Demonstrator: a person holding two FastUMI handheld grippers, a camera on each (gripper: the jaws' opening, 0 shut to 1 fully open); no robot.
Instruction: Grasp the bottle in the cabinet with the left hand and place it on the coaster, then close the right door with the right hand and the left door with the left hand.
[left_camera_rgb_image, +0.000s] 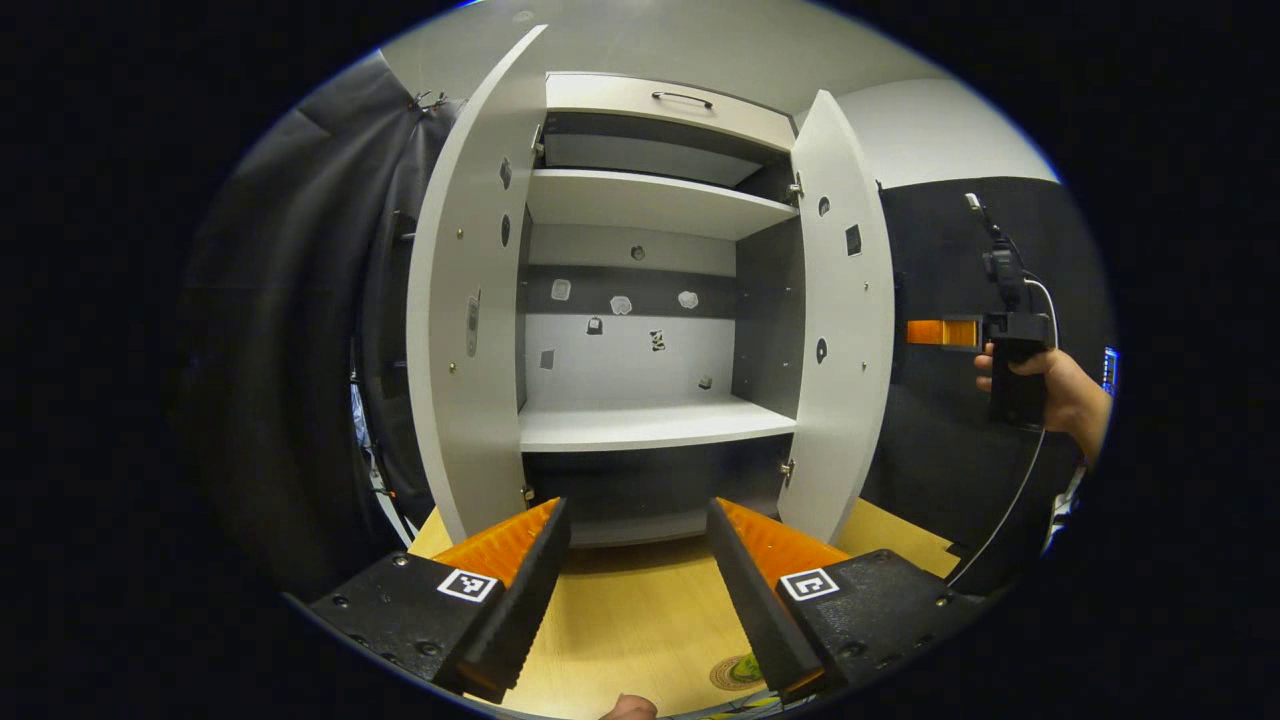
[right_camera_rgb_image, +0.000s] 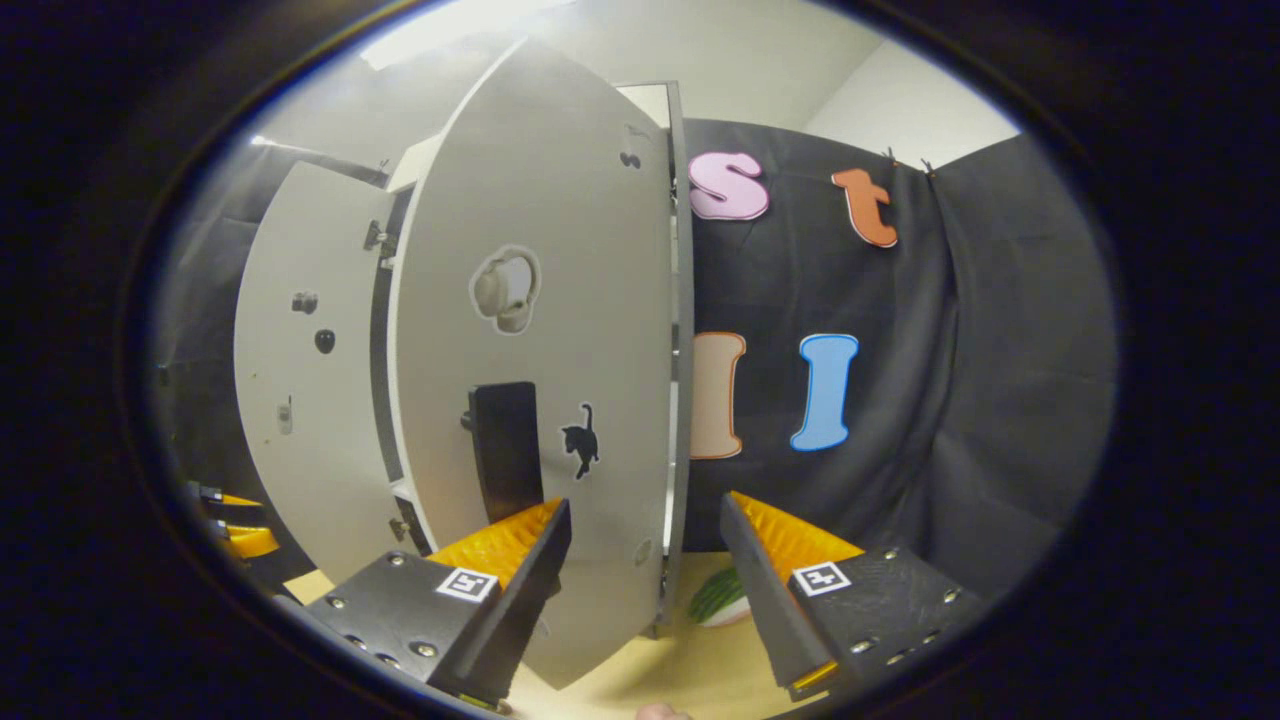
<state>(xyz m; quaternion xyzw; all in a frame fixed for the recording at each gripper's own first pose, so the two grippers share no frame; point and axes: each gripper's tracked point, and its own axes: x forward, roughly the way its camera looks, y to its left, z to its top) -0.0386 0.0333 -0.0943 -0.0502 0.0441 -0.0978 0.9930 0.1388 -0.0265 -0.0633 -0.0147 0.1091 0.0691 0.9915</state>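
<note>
Both white cabinet doors (left_camera_rgb_image: 470, 330) stand open around bare shelves (left_camera_rgb_image: 650, 425).

The left gripper view looks straight into the open cabinet (left_camera_rgb_image: 640, 300) from in front of it, low over the worktop (left_camera_rgb_image: 630, 610), near enough that its shelves and both doors show. The right gripper view sits close beside the cabinet's right door (right_camera_rgb_image: 560, 350), facing that door's outer face obliquely. Both views share the two open doors; the left door (right_camera_rgb_image: 300, 380) shows beyond the right one.
</note>
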